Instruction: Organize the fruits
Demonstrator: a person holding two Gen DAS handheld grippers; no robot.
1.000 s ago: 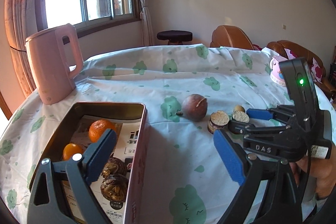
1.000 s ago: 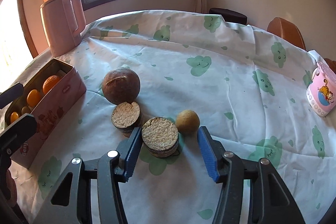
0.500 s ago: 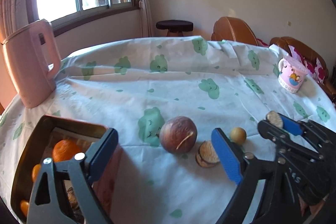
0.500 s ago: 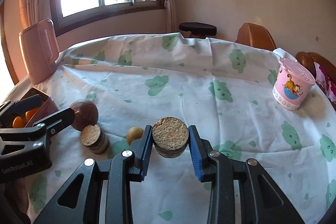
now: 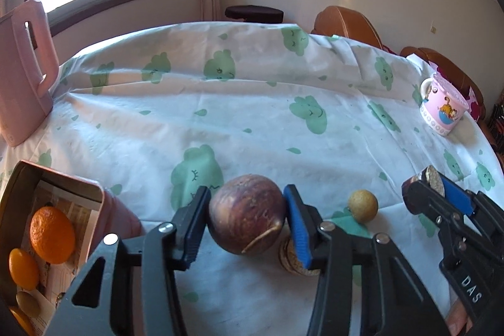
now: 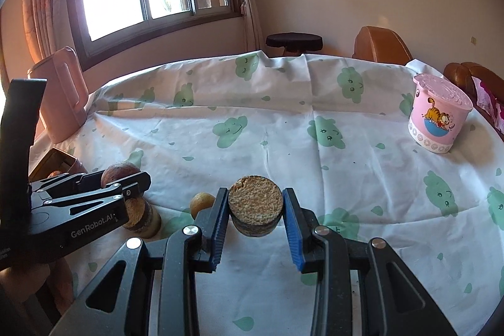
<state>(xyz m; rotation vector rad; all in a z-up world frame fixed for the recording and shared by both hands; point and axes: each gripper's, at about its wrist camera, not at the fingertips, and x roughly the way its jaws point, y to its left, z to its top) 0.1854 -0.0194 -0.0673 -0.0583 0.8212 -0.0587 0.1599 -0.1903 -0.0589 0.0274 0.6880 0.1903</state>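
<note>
In the left wrist view my left gripper (image 5: 247, 194) has its jaws closing on a round purple-brown fruit (image 5: 247, 219), and both blue pads touch its sides. A cut brown fruit piece (image 5: 293, 260) stands just behind its right finger. A small yellow fruit (image 5: 363, 205) lies to the right on the cloth. My right gripper (image 6: 255, 194) is shut on another cut piece with a tan face (image 6: 255, 210) and holds it above the cloth. An open tin (image 5: 63, 181) at the lower left contains an orange (image 5: 52, 235) and smaller fruits.
A pink jug (image 5: 22, 77) stands at the table's far left. On the far right is a pink cartoon cup (image 6: 438, 115). The round table wears a white cloth with green prints (image 6: 283, 131). Brown chairs (image 6: 381, 49) and a dark stool stand behind it.
My left gripper moved right from over the tin to the round fruit, and its jaws narrowed onto it. My right gripper shut on the cut piece and lifted it off the cloth.
</note>
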